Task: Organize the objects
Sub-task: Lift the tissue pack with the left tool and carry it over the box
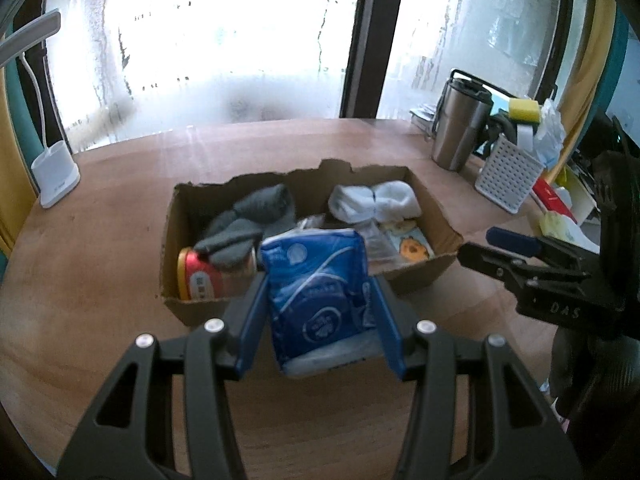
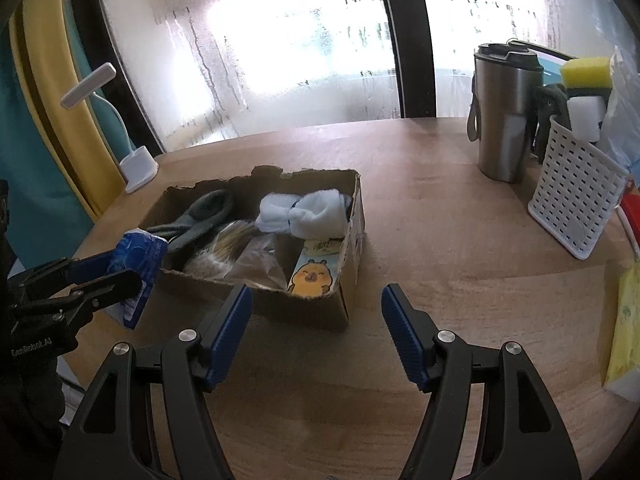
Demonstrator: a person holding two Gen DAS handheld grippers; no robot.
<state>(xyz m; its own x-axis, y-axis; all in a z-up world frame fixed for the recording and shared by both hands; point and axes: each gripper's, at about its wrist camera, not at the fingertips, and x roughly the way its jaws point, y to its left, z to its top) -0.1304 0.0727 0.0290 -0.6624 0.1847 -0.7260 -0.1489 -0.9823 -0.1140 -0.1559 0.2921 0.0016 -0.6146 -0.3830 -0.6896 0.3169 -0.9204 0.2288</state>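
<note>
My left gripper (image 1: 318, 304) is shut on a blue tissue pack (image 1: 318, 288) and holds it above the near wall of an open cardboard box (image 1: 416, 276). The box holds grey socks (image 1: 248, 220), white socks (image 1: 376, 200), a red can (image 1: 200, 276) and a cartoon-printed packet (image 1: 414, 246). In the right wrist view the box (image 2: 352, 240) sits mid-table, with the left gripper (image 2: 120, 276) and the blue pack (image 2: 140, 256) at its left end. My right gripper (image 2: 316, 316) is open and empty, just in front of the box. It also shows at the right of the left wrist view (image 1: 516, 248).
A steel travel mug (image 2: 506, 116) and a white perforated basket (image 2: 576, 200) with a yellow sponge (image 2: 586, 70) stand at the back right. A yellow packet (image 2: 624, 328) lies at the right edge. A white desk lamp (image 2: 136, 168) stands back left. The wooden table (image 2: 440, 280) ends at a window.
</note>
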